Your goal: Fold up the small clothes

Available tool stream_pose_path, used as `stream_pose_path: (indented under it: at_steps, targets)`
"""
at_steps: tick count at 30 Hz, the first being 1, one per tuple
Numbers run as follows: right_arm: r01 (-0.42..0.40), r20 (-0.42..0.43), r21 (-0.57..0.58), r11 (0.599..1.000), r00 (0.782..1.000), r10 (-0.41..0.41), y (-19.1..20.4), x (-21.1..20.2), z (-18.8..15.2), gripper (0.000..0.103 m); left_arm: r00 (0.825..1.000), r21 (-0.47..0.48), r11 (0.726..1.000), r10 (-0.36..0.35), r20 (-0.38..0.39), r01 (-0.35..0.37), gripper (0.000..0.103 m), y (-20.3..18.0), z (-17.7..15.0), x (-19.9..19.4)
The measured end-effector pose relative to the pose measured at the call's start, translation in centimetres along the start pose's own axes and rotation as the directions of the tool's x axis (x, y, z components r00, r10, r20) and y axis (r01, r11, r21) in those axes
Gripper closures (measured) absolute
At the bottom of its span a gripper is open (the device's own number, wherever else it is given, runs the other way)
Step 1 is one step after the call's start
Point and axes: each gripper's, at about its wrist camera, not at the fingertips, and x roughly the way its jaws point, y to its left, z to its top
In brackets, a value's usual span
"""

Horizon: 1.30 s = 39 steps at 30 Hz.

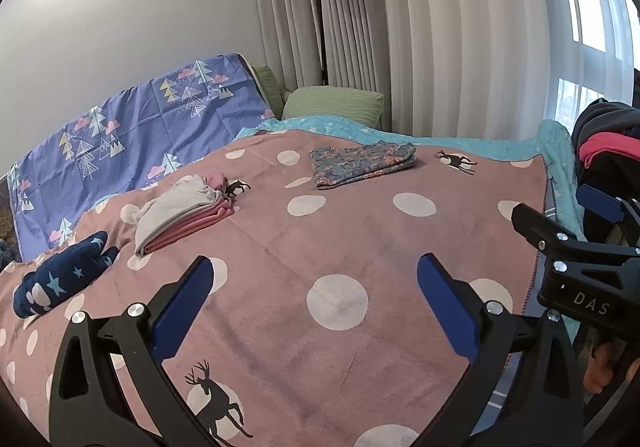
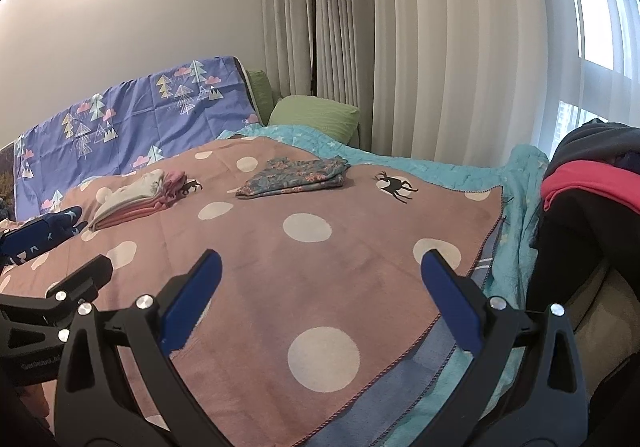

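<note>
My left gripper hovers open over the pink polka-dot blanket, nothing between its blue pads. My right gripper is also open and empty, over the blanket's right part; it shows at the right edge of the left wrist view. Folded clothes lie farther back: a grey-and-pink stack, a floral folded piece, and a navy star-print garment at the left. A heap of unfolded dark and pink clothes sits at the right.
The blanket covers a bed with a teal quilt, green pillows and a purple tree-print sheet against the wall. A black floor lamp and curtains stand behind. The bed's edge runs at the right.
</note>
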Motion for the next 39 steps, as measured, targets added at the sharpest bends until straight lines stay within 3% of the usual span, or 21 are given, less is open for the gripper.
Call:
stream_pose_path:
  at_steps: [39]
  targets:
    - [0.018,-0.046,-0.014,1.000,0.999,-0.018,-0.1,1.8,-0.5,0.002,0.998,-0.006,1.000,-0.031,-0.046,0.030,0.001,-0.3,-0.9,1.1]
